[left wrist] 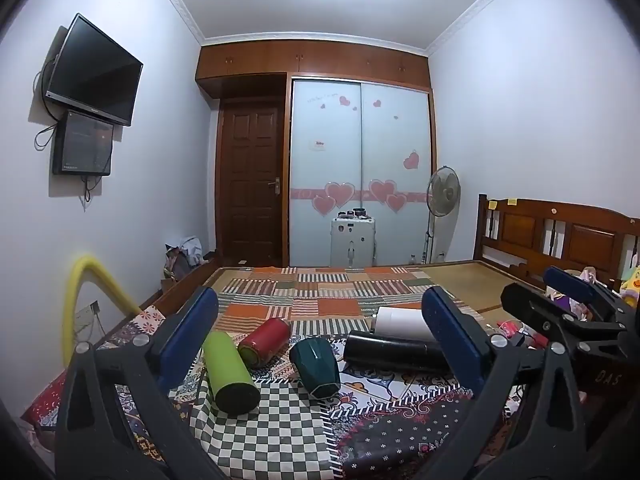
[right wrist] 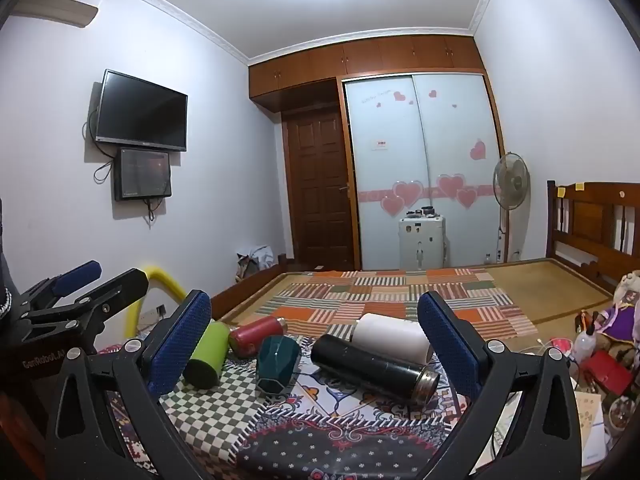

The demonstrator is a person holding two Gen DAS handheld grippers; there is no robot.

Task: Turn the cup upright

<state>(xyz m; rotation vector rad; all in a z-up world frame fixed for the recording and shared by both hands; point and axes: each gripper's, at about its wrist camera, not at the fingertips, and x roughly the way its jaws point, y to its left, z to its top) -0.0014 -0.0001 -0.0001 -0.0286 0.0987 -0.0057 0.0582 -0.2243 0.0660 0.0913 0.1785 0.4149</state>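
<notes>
Several cups lie on their sides on the patterned cloth on the bed: a green cup (left wrist: pixel 232 372) (right wrist: pixel 205 354), a red cup (left wrist: pixel 265 342) (right wrist: pixel 256 334), a dark teal faceted cup (left wrist: pixel 316 366) (right wrist: pixel 277 364), a black flask (left wrist: pixel 394 350) (right wrist: pixel 374 364) and a white cup (left wrist: pixel 402 323) (right wrist: pixel 394 338). My left gripper (left wrist: pixel 320 344) is open and empty, held above the cups with its blue pads either side of them. My right gripper (right wrist: pixel 314 344) is open and empty too, over the same group. Each gripper shows at the edge of the other's view.
A wooden headboard (left wrist: pixel 560 236) stands at the right, with toys and clutter (right wrist: pixel 600 344) beside the cloth. A yellow padded rail (left wrist: pixel 86 300) rises at the left bed edge. A fan (left wrist: pixel 442 196), wardrobe and door stand beyond the bed.
</notes>
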